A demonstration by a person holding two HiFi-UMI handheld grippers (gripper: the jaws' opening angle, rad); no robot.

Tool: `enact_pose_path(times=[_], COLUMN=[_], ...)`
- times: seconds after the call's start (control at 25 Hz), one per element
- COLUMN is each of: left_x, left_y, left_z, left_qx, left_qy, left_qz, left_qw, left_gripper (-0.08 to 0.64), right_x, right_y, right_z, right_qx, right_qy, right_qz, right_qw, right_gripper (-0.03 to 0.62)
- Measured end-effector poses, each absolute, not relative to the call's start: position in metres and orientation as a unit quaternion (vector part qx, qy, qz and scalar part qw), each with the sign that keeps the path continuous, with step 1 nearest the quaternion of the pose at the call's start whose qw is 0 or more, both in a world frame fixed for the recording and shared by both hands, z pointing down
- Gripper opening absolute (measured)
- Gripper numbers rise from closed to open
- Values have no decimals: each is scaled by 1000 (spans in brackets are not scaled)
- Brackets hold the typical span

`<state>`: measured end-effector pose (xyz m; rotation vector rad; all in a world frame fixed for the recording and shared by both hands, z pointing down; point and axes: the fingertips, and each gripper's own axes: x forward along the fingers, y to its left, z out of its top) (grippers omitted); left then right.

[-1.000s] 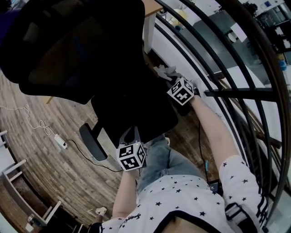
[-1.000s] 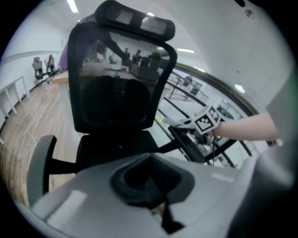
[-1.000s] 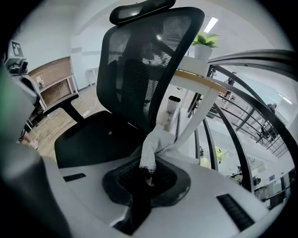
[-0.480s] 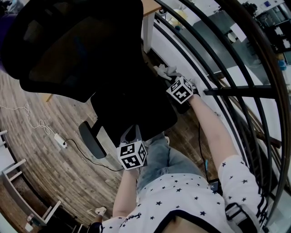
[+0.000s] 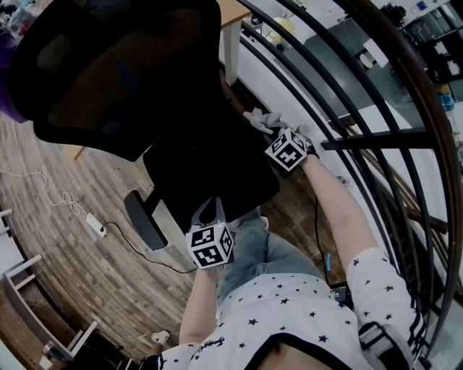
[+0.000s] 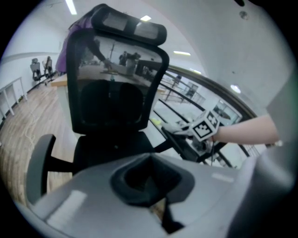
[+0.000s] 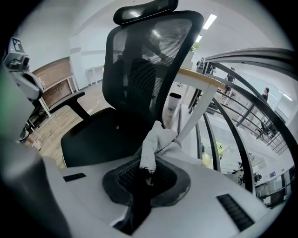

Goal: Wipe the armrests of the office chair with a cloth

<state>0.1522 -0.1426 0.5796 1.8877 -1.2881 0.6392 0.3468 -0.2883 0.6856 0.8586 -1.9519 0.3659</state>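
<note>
A black mesh office chair (image 5: pixel 145 79) stands in front of me, its seat (image 5: pixel 217 173) in mid view. My right gripper (image 5: pixel 278 137) is shut on a pale grey cloth (image 5: pixel 262 119) and rests at the chair's right armrest (image 6: pixel 180 143). Through the right gripper view the cloth (image 7: pixel 156 139) hangs bunched from the shut right gripper (image 7: pixel 146 174). The left gripper (image 5: pixel 208 213) hovers shut at the seat's near edge, holding nothing. The chair's left armrest (image 5: pixel 143 220) sticks out to the left, untouched.
A curved black railing (image 5: pixel 362 94) runs close along the right side. A wooden desk (image 5: pixel 235 14) on a white leg stands behind the chair. A power strip with its cord (image 5: pixel 94 225) lies on the wood floor at the left, near white furniture legs (image 5: pixel 29 289).
The right gripper and cloth have shifted slightly on the right armrest. The left gripper has stayed in place.
</note>
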Motion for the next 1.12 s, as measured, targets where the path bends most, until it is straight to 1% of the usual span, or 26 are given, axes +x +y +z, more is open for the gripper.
enact_pose_path(times=[1.12], left_x=[167], left_y=[-110], left_z=[567], left_qx=[758], left_qy=[-492], left_qz=[241], left_qw=[354], left_gripper=[2], right_x=[369], right_y=[-198], right_z=[689], right_qx=[343], right_qy=[-789], right_qz=[168], right_qw=[482], right_gripper=[32])
